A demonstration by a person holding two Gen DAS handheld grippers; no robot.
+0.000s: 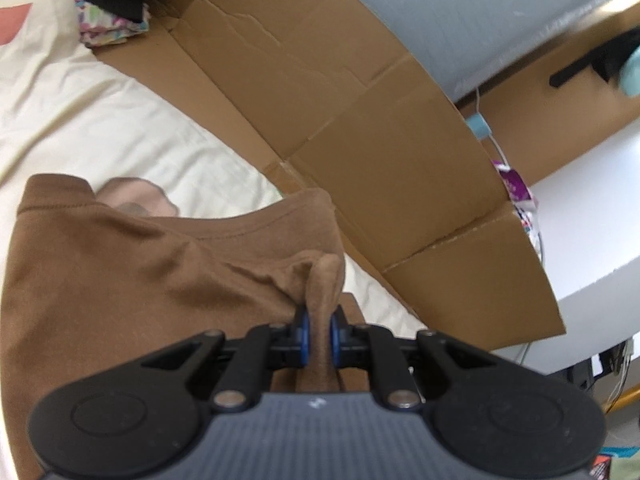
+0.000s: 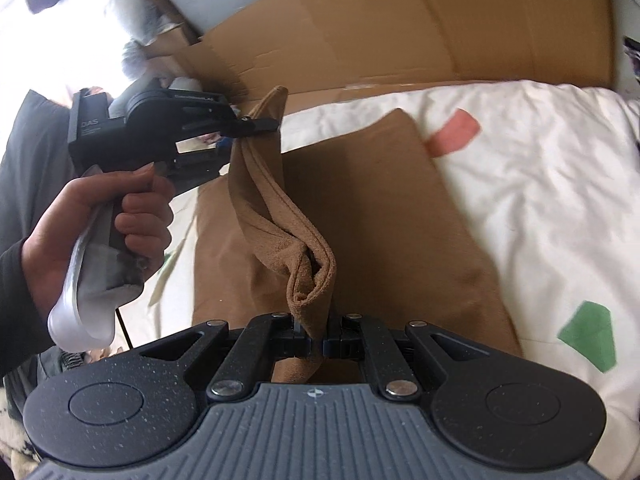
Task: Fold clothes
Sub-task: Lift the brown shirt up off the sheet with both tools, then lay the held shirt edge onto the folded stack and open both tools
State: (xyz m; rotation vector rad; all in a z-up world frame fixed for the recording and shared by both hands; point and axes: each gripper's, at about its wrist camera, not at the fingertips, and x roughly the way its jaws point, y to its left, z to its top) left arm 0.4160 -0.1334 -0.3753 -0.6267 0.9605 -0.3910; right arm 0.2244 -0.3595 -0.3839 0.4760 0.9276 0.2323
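Nearest, in the right wrist view: my right gripper (image 2: pixel 318 336), its jaws clamped on a bunched fold of the brown garment (image 2: pixel 360 216). From this pinch a hemmed edge of the cloth rises, slack and twisted, to my left gripper (image 2: pixel 256 124), which grips the other end of that edge; my left hand (image 2: pixel 100 224) is wrapped round its handle. The rest of the garment lies spread below on the cream sheet (image 2: pixel 540 200), which bears a red patch (image 2: pixel 454 132) and a green patch (image 2: pixel 588 336).

In the left wrist view: my left gripper (image 1: pixel 319 334), its blue-rimmed pads (image 1: pixel 305 334) pressed together on a ridge of the same brown cloth (image 1: pixel 120 280), which drapes away to the left over the sheet (image 1: pixel 100 120). Beyond: flattened cardboard (image 1: pixel 360 140) stands along the sheet's far edge. Farthest: a patterned cloth (image 1: pixel 108 26) at the sheet's far corner, and a white surface (image 1: pixel 592 208) at right.
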